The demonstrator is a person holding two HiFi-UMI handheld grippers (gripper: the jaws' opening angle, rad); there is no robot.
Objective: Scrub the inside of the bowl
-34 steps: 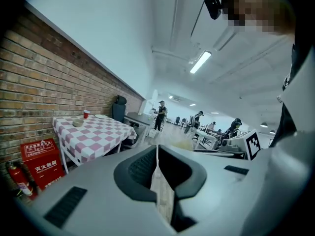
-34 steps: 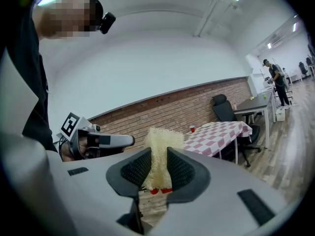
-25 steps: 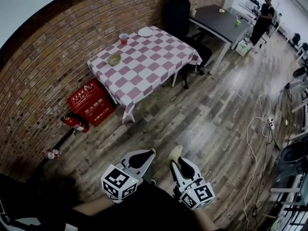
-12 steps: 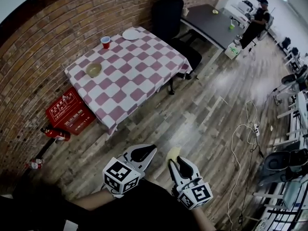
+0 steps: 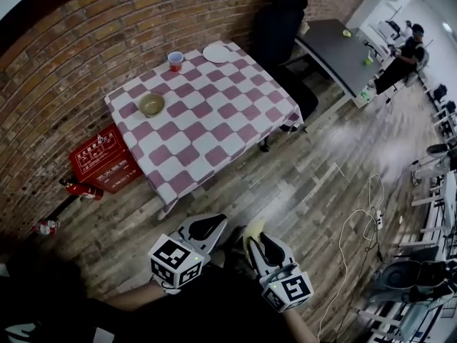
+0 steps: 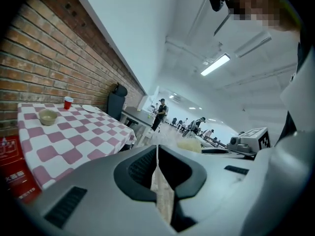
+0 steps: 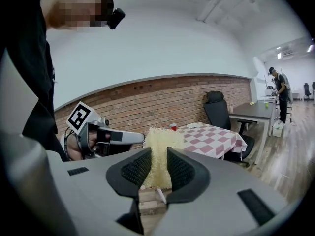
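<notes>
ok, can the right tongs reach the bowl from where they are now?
Probably not yet. The bowl sits on the checked table by the brick wall, with open floor between it and the right tongs, shut on a yellow sponge. Nothing blocks the path; it looks too far.

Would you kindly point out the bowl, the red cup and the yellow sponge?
bowl (image 5: 151,104), head view, middle of its inside.
red cup (image 5: 175,61), head view, its body.
yellow sponge (image 7: 158,150), right gripper view, part between the jaws.

Person in black top. Grey-white plastic left gripper & right gripper: black ribbed pads, b/w marker cubes.
</notes>
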